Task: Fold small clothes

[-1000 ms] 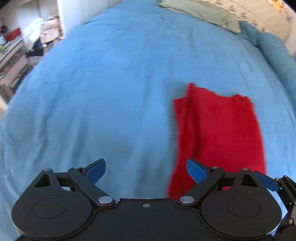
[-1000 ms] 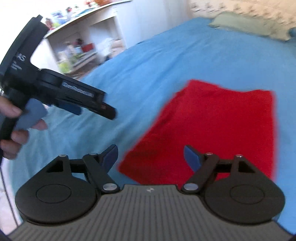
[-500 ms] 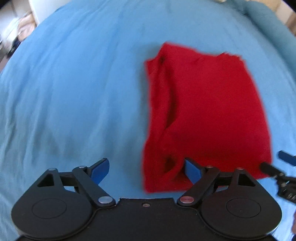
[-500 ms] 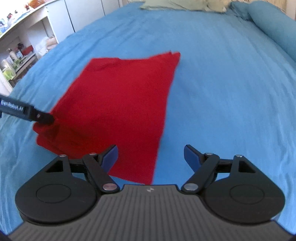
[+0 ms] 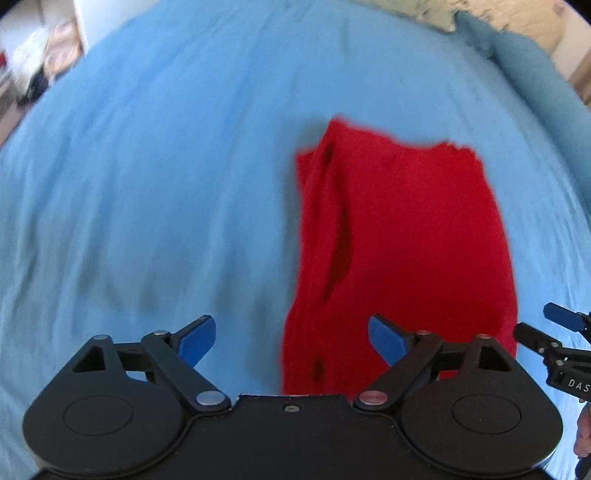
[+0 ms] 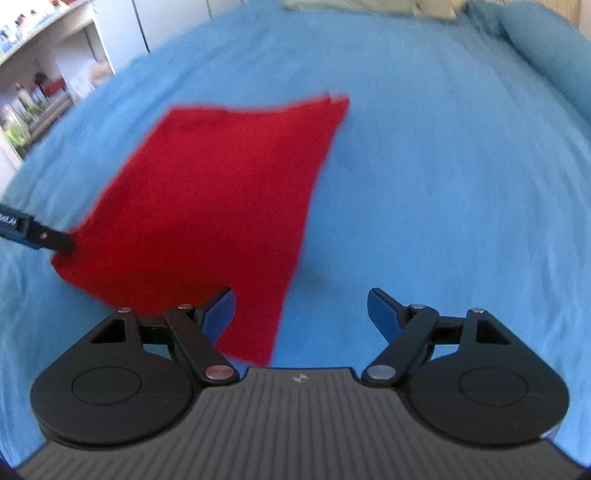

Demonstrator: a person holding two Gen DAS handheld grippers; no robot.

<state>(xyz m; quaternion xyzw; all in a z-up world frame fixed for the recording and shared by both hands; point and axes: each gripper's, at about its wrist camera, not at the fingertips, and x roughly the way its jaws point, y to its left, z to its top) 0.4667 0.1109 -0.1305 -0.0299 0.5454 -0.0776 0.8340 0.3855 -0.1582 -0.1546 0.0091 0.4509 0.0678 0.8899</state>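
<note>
A red garment lies folded in a long rectangle on the blue bed sheet. It also shows in the right wrist view. My left gripper is open and empty, its jaws astride the garment's near left corner. My right gripper is open and empty, over the garment's near right edge. The right gripper's fingertips show at the right edge of the left wrist view. The left gripper's fingertip touches the garment's left corner in the right wrist view.
A blue pillow and a pale green cloth lie at the bed's head. White shelves with clutter stand left of the bed. Bare sheet lies to the left and right of the garment.
Both grippers have swung toward the garment's near end and now sit at its two near corners. The garment has not moved. Both stay open.
</note>
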